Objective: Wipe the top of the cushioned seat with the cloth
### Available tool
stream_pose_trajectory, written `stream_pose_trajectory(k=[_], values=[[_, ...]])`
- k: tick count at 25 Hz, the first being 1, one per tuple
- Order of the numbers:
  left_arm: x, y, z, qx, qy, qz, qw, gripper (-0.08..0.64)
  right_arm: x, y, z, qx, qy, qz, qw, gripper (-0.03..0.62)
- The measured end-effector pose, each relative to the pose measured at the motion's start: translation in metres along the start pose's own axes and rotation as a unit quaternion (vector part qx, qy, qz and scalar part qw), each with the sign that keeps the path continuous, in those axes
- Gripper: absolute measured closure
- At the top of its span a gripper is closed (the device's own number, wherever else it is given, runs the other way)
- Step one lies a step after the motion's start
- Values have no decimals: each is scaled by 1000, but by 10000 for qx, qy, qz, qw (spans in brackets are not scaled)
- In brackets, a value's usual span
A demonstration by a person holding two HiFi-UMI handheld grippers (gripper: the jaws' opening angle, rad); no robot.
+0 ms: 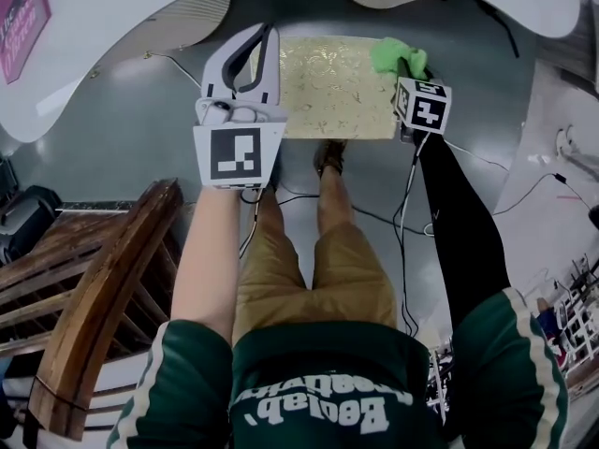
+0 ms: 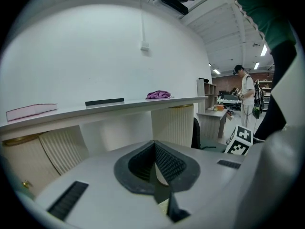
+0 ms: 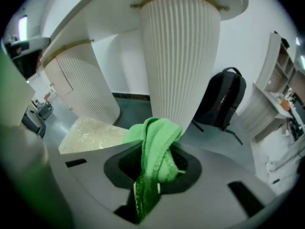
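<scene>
The cushioned seat (image 1: 328, 87) has a pale gold patterned top and stands on the grey floor in front of my feet. My right gripper (image 1: 409, 65) is shut on a bright green cloth (image 1: 397, 55) over the seat's far right corner. In the right gripper view the cloth (image 3: 155, 151) hangs bunched out of the gripper (image 3: 155, 168), with the seat (image 3: 90, 135) below and to the left. My left gripper (image 1: 265, 36) hovers above the seat's left edge. It is shut with nothing in it, and in its own view the gripper (image 2: 155, 175) points at a white counter.
A curved white counter (image 1: 131, 7) on ribbed pillars (image 3: 178, 56) wraps round the far side of the seat. A wooden bench (image 1: 103, 297) stands at the left. Cables (image 1: 412, 195) trail over the floor. A black backpack (image 3: 224, 99) leans by the pillar. A person (image 2: 247, 97) stands far off.
</scene>
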State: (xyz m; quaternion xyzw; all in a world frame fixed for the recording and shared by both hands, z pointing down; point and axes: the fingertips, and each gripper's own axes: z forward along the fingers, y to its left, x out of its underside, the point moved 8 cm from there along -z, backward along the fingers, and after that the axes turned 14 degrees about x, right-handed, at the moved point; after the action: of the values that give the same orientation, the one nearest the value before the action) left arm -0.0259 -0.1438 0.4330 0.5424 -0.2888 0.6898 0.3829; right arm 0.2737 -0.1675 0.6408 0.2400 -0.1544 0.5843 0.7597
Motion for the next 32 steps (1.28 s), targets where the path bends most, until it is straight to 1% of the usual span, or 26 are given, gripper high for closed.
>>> stream_pose_trajectory(k=[3, 8, 12, 15, 17, 18, 20, 21, 22, 26, 29, 32], values=[[8, 9, -15, -123, 38, -62, 9999, 545, -12, 41, -32, -380, -404, 24, 9985, 518], [17, 27, -44, -288, 67, -65, 9995, 545, -23, 137, -77, -1175, -749, -119, 9902, 518], [22, 48, -71, -433, 56, -78, 9990, 545, -26, 211, -98, -1707, -784, -202, 9820, 518], [28, 66, -92, -608, 49, -111, 9981, 545, -26, 255, -101, -1938, -743, -459, 9771, 518], [33, 75, -105, -672, 46, -154, 9976, 545, -20, 276, -93, -1921, -581, -709, 9771, 518], [36, 77, -111, -682, 69, -164, 9975, 545, -12, 284, -86, -1872, -366, -882, 9777, 518], [43, 82, -122, -695, 147, -202, 9973, 545, 14, 297, -68, -1736, 285, -1242, 9765, 518], [47, 84, -127, -708, 178, -228, 9971, 545, 25, 301, -60, -1660, 525, -1323, 9758, 517], [50, 87, -131, -723, 200, -244, 9969, 545, 32, 304, -55, -1586, 602, -1347, 9763, 511], [57, 96, -142, -764, 255, -286, 9963, 545, 34, 309, -53, -1394, 406, -1576, 9768, 512], [58, 98, -142, -771, 261, -302, 9962, 545, 34, 310, -54, -1423, 384, -1582, 9763, 512], [53, 93, -133, -686, 231, -261, 9970, 545, 34, 305, -56, -1499, 405, -1561, 9755, 510]])
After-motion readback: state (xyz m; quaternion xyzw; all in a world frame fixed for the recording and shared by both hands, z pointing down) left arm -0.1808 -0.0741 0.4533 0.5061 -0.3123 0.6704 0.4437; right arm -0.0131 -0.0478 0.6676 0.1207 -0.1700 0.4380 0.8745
